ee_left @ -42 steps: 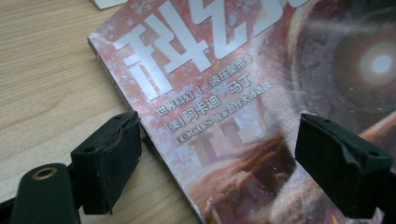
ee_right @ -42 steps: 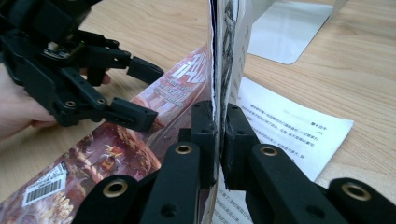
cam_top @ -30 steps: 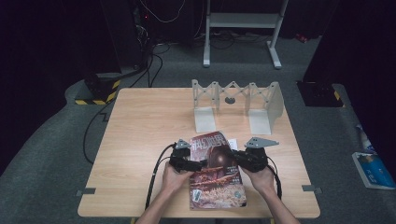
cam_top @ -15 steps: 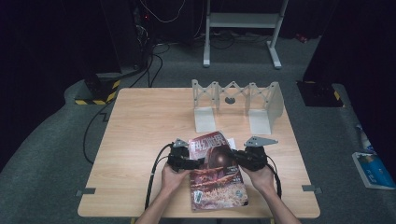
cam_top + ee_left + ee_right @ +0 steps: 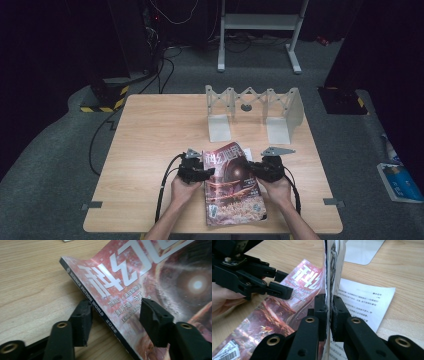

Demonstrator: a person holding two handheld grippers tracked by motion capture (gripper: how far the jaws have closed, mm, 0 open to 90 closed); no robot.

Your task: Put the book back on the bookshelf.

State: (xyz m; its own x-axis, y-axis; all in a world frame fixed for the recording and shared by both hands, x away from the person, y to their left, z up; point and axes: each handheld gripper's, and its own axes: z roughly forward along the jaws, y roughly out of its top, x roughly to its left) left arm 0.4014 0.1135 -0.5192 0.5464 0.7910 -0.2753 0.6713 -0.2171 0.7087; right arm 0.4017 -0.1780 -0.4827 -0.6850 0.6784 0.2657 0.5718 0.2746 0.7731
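Near the front edge of the wooden table (image 5: 150, 130), between two hands: a science-fiction magazine (image 5: 231, 182) with a reddish cover, spine to the left, lower end reaching almost to the table's near edge. At the spine, the left gripper (image 5: 209, 171), jaws half spread and just been closing, straddling the spine edge from the side; one pad (image 5: 82, 321) against the table-side of the spine, the other pad (image 5: 153, 320) over the cover, contact with the paper not plain to see, so no sure grip. At the opposite edge, the right gripper (image 5: 254, 169), jaws nearly together and clamped on the lifted cover sheet, seen edge-on and upright between the pads in the right gripper view (image 5: 327, 315). Beneath the raised cover, a white printed page (image 5: 364, 303), its text too small to read. Cover title in large white characters, partly cut off at the top of the left gripper view; barcode corner cropped at bottom left of the right gripper view. Farther back on the table, well apart from the magazine, a grey folding book rack (image 5: 252, 112) standing upright. Forearms cut off at the bottom of the high view; surroundings beyond the table dark and hard to make out.
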